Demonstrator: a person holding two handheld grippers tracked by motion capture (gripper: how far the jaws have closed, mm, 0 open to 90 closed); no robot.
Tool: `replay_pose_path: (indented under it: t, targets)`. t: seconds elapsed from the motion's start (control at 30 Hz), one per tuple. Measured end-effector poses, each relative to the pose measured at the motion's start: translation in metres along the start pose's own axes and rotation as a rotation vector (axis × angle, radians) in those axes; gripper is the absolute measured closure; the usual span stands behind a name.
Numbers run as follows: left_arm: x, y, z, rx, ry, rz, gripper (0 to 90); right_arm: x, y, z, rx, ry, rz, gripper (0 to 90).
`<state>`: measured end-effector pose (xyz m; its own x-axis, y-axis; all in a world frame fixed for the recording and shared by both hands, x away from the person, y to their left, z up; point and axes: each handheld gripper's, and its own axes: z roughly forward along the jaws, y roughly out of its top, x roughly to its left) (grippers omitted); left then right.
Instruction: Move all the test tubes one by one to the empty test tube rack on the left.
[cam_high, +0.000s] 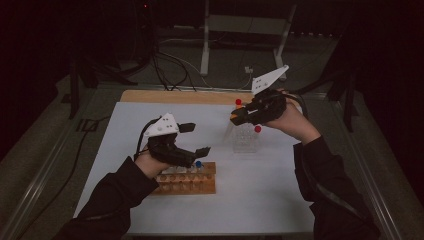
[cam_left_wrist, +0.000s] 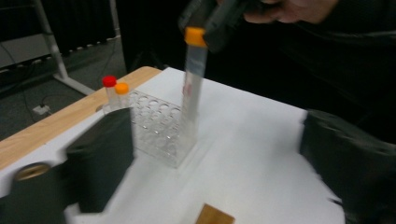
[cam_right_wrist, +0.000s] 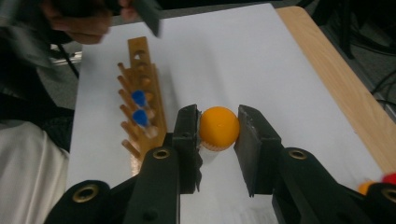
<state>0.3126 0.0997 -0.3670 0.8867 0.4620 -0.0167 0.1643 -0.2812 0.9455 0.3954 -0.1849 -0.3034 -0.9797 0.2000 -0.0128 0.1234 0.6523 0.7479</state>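
Note:
My right gripper (cam_high: 235, 119) is shut on the orange cap (cam_right_wrist: 218, 127) of a clear tube (cam_left_wrist: 192, 84). The tube hangs nearly upright over the near corner of a clear plastic rack (cam_left_wrist: 159, 128); whether its lower end is in a hole I cannot tell. A red-capped tube (cam_left_wrist: 109, 85) and an orange-capped tube (cam_left_wrist: 122, 92) stand at that rack's far end. My left gripper (cam_high: 197, 139) is open, with nothing between its fingers, above a wooden rack (cam_high: 187, 182). The wooden rack (cam_right_wrist: 144, 93) holds two blue-capped tubes (cam_right_wrist: 138, 98).
The racks sit on a white mat (cam_high: 260, 185) over a wooden table whose far edge (cam_high: 175, 96) shows bare. A second red cap (cam_high: 257, 129) shows at the clear rack's (cam_high: 246, 141) right side. Cables and a metal stand (cam_high: 205, 45) lie on the dark floor beyond.

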Motion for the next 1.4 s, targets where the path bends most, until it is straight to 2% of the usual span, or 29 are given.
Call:
replay_pose_path:
  t: [0.1,0.2,0.27,0.47,0.6,0.73,0.83,0.9,1.07,1.1,1.2,1.27,1.33,1.4]
  targets:
    - [0.001,0.004,0.010,0.018,0.017,0.010,20.7,0.005,0.006,0.007,0.016,0.018,-0.020,70.0]
    - [0.001,0.007,0.017,0.025,0.012,0.013,24.7,0.009,0.013,0.014,0.019,0.039,-0.035,70.0]
    - [0.001,0.008,0.021,0.021,-0.003,0.015,31.9,0.012,0.017,0.017,0.017,0.054,-0.045,70.0]
    - [0.001,0.010,0.029,0.047,0.024,0.049,46.3,0.019,0.025,0.024,0.008,0.077,-0.062,70.0]
    - [0.001,0.008,0.033,0.065,0.030,0.070,58.6,0.021,0.028,0.027,0.007,0.087,-0.070,70.0]
    - [0.000,0.008,0.032,0.061,0.028,0.078,68.4,0.023,0.031,0.029,0.013,0.096,-0.074,70.0]
    - [0.000,0.009,0.031,0.068,0.033,0.087,70.5,0.023,0.032,0.031,0.029,0.099,-0.076,70.0]
    - [0.002,0.010,0.029,0.071,0.027,0.077,73.7,0.024,0.033,0.032,0.029,0.099,-0.076,70.0]
    - [0.003,0.011,0.025,0.065,0.042,0.084,75.6,0.025,0.035,0.032,0.020,0.090,-0.078,69.3]
    - [0.003,0.012,0.024,0.062,0.038,0.087,75.8,0.026,0.036,0.032,0.009,0.087,-0.078,68.3]
    - [0.003,0.015,0.020,0.050,0.044,0.087,75.9,0.028,0.037,0.028,-0.030,0.069,-0.074,55.9]
    - [0.002,0.017,0.016,0.044,0.066,0.094,76.0,0.029,0.036,0.024,-0.062,0.041,-0.063,47.8]
    - [0.004,0.019,0.011,0.033,0.076,0.088,76.1,0.030,0.035,0.019,-0.093,0.022,-0.049,39.1]
    - [0.004,0.020,0.005,0.018,0.079,0.079,76.1,0.031,0.032,0.014,-0.115,0.010,-0.041,35.1]
